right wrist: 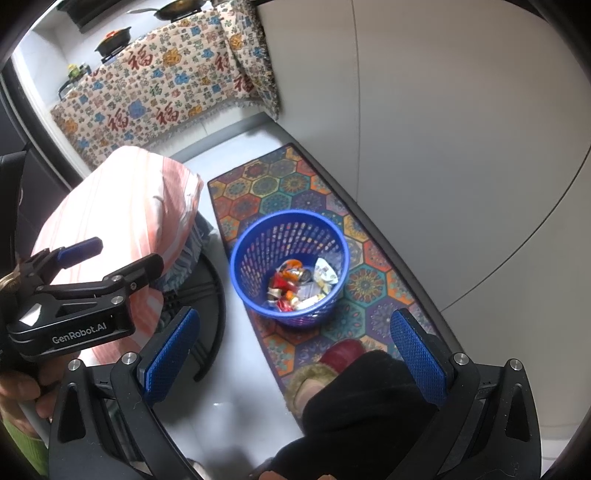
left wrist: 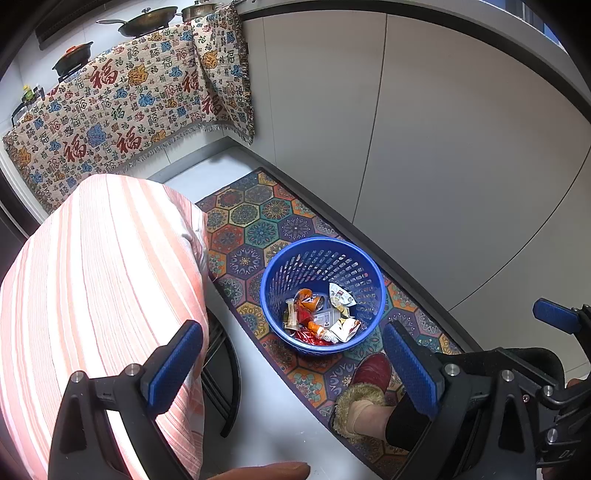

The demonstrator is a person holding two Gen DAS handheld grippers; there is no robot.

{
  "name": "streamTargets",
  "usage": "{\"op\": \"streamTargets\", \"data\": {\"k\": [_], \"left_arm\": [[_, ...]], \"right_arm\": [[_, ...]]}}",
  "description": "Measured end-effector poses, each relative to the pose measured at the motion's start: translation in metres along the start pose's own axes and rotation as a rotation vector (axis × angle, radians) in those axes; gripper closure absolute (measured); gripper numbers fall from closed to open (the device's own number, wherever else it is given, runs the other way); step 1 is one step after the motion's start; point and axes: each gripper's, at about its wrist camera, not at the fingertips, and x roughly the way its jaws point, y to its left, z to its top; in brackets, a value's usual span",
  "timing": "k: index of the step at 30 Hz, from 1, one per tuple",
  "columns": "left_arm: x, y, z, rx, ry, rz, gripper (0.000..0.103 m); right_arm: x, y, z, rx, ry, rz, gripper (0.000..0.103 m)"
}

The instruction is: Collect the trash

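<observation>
both jaws spread empty, blue basket [left wrist: 275, 295] upright, wrappers [left wrist: 321, 317] inside

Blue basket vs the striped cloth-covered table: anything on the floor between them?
Nothing loose: only the rug edge and pale floor between basket and table, left wrist view.

Upper left, a patterned cloth [left wrist: 122, 99] drapes the counter, pans [left wrist: 147, 20] sitting above it. A pink striped cushion [left wrist: 99, 280] fills the left; a hexagon-patterned rug [left wrist: 255, 218] runs centre frame, a red slipper [left wrist: 369, 369] on it.

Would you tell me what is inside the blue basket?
The blue basket holds crumpled snack wrappers, red, orange and white. Whatever lies beneath them is covered.
</observation>
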Motion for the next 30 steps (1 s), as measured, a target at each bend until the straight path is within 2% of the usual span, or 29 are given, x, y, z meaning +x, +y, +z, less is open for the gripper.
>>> {"op": "streamTargets", "data": {"k": [30], "left_arm": [[0.007, -0.005, -0.0041, 0.018, 0.012, -0.006, 0.003]], "right_arm": [[0.0061, 0.0014, -0.0016, 0.0, 0.017, 0.002, 0.0]]}}
